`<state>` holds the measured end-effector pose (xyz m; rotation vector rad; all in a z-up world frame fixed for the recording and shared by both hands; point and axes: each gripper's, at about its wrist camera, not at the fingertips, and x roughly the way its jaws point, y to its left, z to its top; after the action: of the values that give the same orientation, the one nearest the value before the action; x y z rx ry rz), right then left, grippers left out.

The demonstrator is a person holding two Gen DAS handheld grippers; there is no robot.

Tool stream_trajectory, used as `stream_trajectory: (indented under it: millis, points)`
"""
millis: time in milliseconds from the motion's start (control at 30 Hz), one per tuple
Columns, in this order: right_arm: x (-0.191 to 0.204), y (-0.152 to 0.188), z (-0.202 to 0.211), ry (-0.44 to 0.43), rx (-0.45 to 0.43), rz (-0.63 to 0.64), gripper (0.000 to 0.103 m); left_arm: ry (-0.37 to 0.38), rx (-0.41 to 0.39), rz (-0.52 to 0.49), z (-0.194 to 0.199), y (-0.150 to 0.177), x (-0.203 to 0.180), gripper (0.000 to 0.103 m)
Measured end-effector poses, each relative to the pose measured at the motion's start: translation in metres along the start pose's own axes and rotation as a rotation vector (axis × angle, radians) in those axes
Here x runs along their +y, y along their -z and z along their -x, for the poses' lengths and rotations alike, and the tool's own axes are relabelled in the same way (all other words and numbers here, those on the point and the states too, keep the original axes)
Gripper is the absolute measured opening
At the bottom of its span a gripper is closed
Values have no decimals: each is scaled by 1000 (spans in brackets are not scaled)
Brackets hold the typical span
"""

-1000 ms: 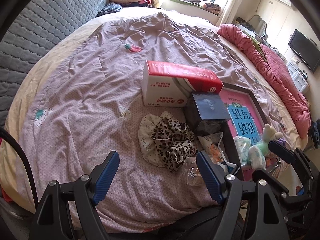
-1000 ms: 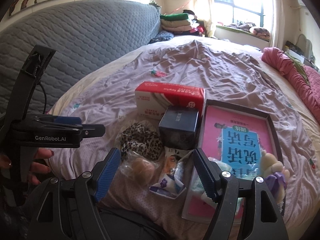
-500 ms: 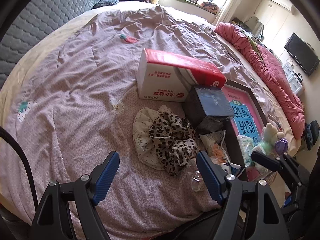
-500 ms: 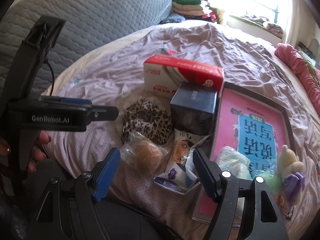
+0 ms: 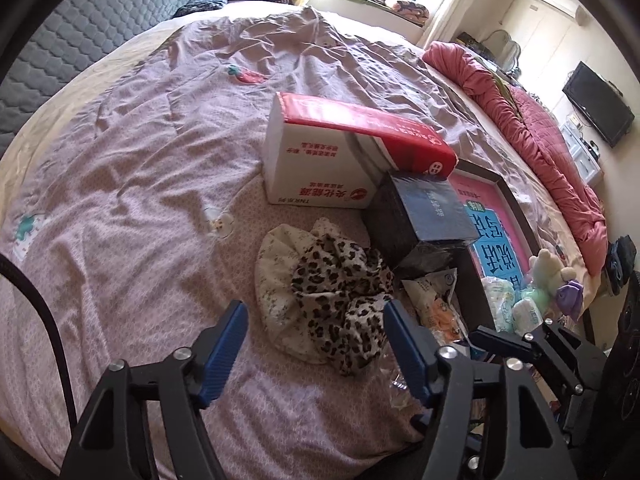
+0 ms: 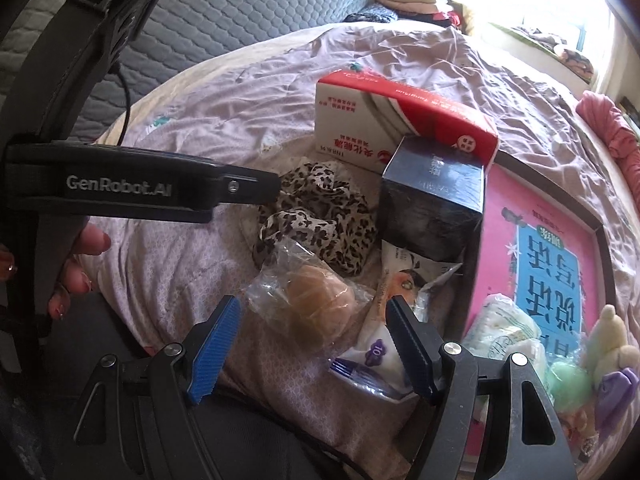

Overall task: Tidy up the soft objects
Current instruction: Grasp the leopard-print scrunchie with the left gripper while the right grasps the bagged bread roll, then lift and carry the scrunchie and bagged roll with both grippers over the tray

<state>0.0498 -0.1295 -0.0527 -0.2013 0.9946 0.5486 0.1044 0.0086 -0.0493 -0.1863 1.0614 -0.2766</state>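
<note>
My left gripper [image 5: 314,336] has its blue fingers [image 5: 224,344] wide apart with nothing gripped; they have just been closing a little, and the near edge of the crumpled leopard-print fabric scrunchie [image 5: 344,292] shows between their tips. It lies on a cream floral cloth piece [image 5: 276,264], so I think I may pinch both, or a fold of the lilac dotted bed cover [image 5: 132,216] under them.

My right gripper [image 6: 314,344] is also wide and holds nothing. Between its fingers [image 6: 212,344] I see the round brown bun in a clear crinkled plastic bag [image 6: 308,304]. I judge that the thin bag can slip from the pads, or the bun can be squashed if I close hard. Just beside it on the right lie small white printed packets [image 6: 376,356]; the right finger could catch them by mistake.

My two grippers are near each other, because the black body of the left one crosses the right view. They could collide if both go for the pile together.

Behind the scrunchie stands the dark blue square box [image 5: 424,212], touching the white and red carton [image 5: 344,156]. A careless lift could bump them. To the right is the dark-framed tray with pink printed bottom [image 6: 600,236], where a pale plush toy [image 6: 608,344] and white soft packs [image 6: 504,328] already lie.
</note>
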Motion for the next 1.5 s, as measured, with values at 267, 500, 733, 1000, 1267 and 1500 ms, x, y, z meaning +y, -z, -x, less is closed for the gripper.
stream_trajectory:
  millis: [267, 500, 733, 1000, 1267, 1500]
  points:
    - [4, -4, -16, -19, 21, 26, 76, 34, 48, -8, -23, -6, -4, 54]
    - [2, -6, -28, -5, 34, 35, 76, 86, 78, 18, -35, -6, 2, 31]
    - [0, -7, -38, 7, 43, 53, 77, 98, 73, 26, -36, -7, 4, 5]
    - [-17, -7, -34, -28, 16, -39, 60, 79, 56, 12, -30, -6, 3, 3]
    - [-32, -11, -6, -44, -81, -111, 49, 63, 20, -6, -15, -4, -4, 3]
    - [-46, -10, 14, -61, -142, -188, 48, 52, -23, -15, 8, -5, -12, 3]
